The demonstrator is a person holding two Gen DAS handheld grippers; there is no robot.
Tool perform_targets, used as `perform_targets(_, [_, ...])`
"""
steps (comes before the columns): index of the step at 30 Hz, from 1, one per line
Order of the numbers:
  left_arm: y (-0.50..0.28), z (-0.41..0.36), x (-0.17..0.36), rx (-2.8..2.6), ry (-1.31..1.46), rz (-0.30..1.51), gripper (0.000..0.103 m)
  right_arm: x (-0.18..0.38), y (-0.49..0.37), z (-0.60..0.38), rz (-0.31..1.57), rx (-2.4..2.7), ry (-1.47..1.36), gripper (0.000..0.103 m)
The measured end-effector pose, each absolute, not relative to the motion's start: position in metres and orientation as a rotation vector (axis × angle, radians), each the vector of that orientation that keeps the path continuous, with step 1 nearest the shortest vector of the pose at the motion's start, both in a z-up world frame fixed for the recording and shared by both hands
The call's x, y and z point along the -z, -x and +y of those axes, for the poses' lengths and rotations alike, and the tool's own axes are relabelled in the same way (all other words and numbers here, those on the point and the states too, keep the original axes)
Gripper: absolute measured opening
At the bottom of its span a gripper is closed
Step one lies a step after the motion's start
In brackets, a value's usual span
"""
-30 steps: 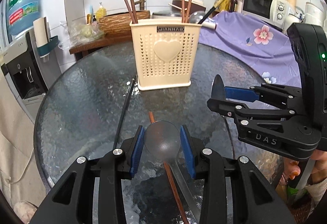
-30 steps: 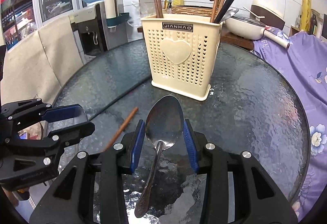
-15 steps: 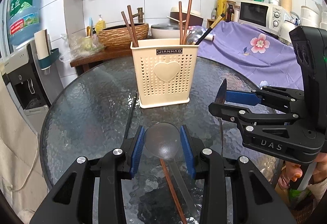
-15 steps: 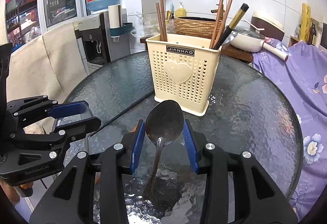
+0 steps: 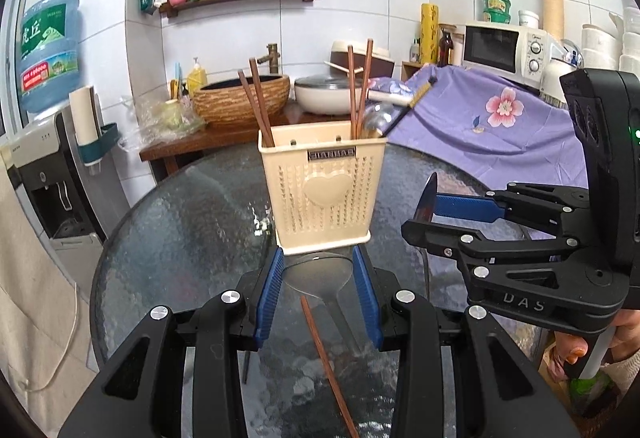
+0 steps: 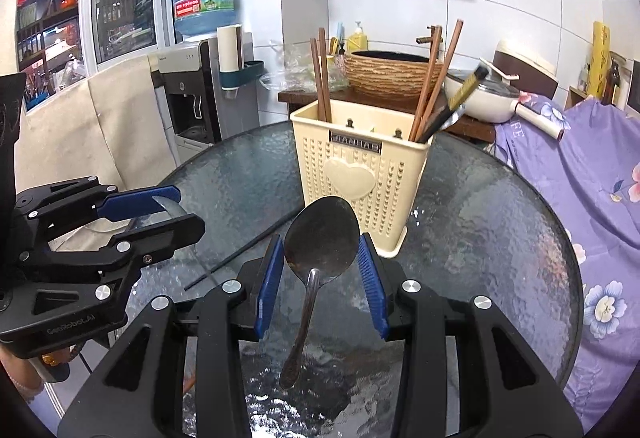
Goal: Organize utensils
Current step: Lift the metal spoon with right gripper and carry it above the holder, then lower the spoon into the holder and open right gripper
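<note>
Left gripper (image 5: 318, 288) fingers (image 5: 269, 286) clamp clear spoon (image 5: 318, 272) before cream caddy (image 5: 322, 190); brown chopstick (image 5: 326, 362) on glass table (image 5: 180, 222).

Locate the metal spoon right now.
In the right wrist view, the metal spoon is gripped by its bowl in the right gripper, handle hanging down, just in front of the cream utensil basket.

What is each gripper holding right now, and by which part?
Left gripper: clear plastic spoon, by its bowl. Right gripper: metal spoon, also by its bowl.
</note>
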State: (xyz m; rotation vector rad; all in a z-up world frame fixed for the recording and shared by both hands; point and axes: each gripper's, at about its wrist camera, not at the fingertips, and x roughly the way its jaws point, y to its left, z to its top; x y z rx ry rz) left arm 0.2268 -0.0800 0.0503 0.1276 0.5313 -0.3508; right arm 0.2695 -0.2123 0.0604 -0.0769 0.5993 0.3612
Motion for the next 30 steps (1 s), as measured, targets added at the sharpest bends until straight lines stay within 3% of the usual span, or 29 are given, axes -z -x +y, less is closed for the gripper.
perform_targets(21, [-0.296, -0.074, -0.183, 0.345, -0.035, 0.355, 0.035, -0.189, -0.347, -0.225, 0.415, -0.258, 0.012, 0.039])
perform_targets(30, [-0.354, -0.082, -0.185, 0.236, -0.019, 0.366, 0.035, -0.189, -0.401, -0.212, 0.395, -0.096, -0.003, 0.039])
